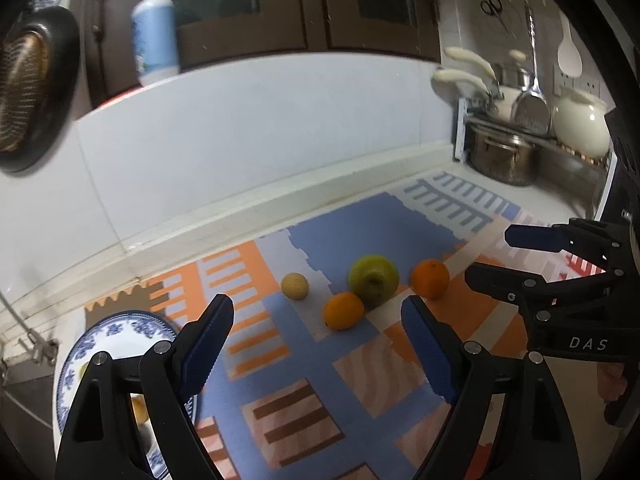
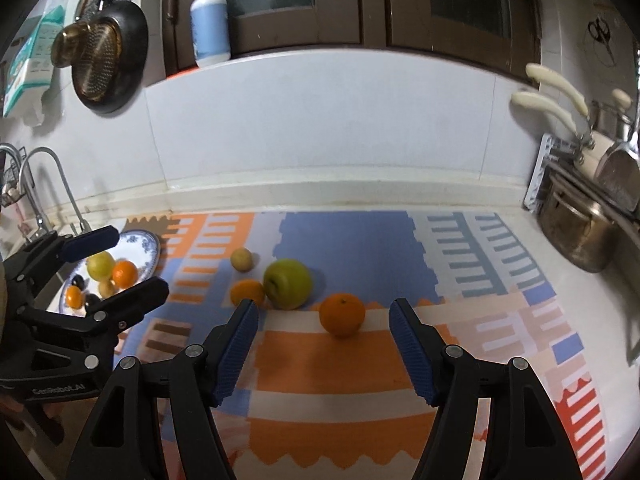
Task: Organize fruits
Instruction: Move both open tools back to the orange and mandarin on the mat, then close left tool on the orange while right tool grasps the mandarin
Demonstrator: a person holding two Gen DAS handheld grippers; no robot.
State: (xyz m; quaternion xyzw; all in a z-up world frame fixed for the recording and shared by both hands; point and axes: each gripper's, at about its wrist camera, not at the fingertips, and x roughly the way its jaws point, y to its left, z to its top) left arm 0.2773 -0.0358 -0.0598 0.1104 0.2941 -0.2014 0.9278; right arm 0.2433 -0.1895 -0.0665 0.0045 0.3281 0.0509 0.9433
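Note:
On the patterned mat lie a green apple, a small yellow fruit, a small orange touching the apple, and a larger orange. A blue-and-white plate at the left holds several fruits. My left gripper is open and empty, just short of the small orange. My right gripper is open and empty, with the larger orange between and just beyond its fingertips. Each gripper also shows in the other's view, the right one and the left one.
A steel pot and a rack of cookware stand at the right. A faucet and sink are at the left. A white tiled wall runs behind the mat, with a soap bottle on the ledge above.

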